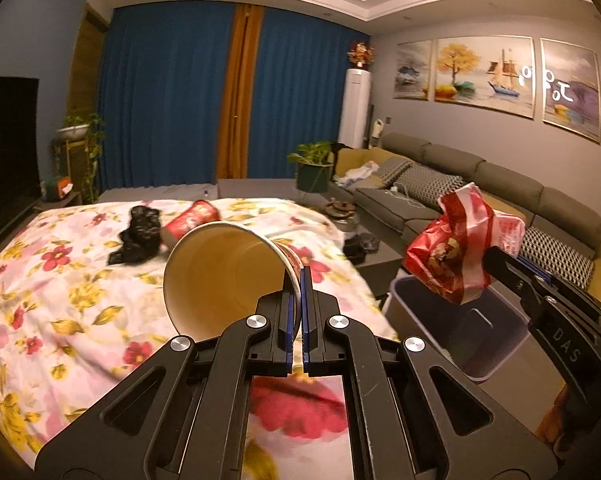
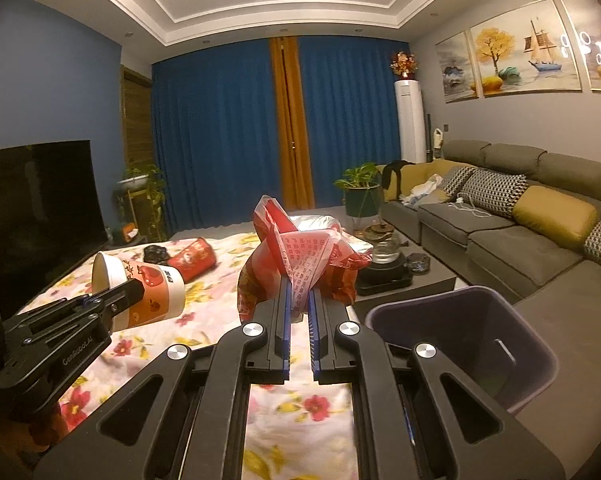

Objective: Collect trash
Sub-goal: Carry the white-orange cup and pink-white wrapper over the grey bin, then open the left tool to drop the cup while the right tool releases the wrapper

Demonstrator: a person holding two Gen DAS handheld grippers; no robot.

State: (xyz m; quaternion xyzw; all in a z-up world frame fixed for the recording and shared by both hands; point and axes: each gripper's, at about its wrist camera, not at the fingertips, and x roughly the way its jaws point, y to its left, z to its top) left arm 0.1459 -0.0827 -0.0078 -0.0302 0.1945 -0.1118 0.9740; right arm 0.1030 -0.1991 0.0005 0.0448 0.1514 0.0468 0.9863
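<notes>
The left gripper (image 1: 298, 280) is clamped on the wall of a paper cup (image 1: 224, 276), one finger inside the rim and one outside, and holds the cup tipped on its side above the floral cloth of the table (image 1: 60, 300). The right gripper (image 2: 299, 294) is pinched on a red plastic bag (image 2: 300, 264), which bunches up past the fingertips. In the left wrist view the bag hangs over the near edge of the grey bin (image 1: 460, 332), which stands just beside the table on its right. The step in hand appears to be the drop-off. To do it well, bring the bag over the middle of the bin mouth before opening the fingers, since thin film drifts and clings; then swing the cup across and release it rim-down so that it cannot catch on the bin wall. The cup is a stiff, tapered cylinder, plain cream inside and printed red outside; the bag is thin, crinkled and partly translucent, with printed text. The bin is smooth plastic, roughly rectangular with rounded corners. Farther back on the cloth lie a crumpled black bag (image 1: 138, 232) and a second red cup (image 1: 190, 220) on its side, apparently touching each other; both are not yet collected.
</notes>
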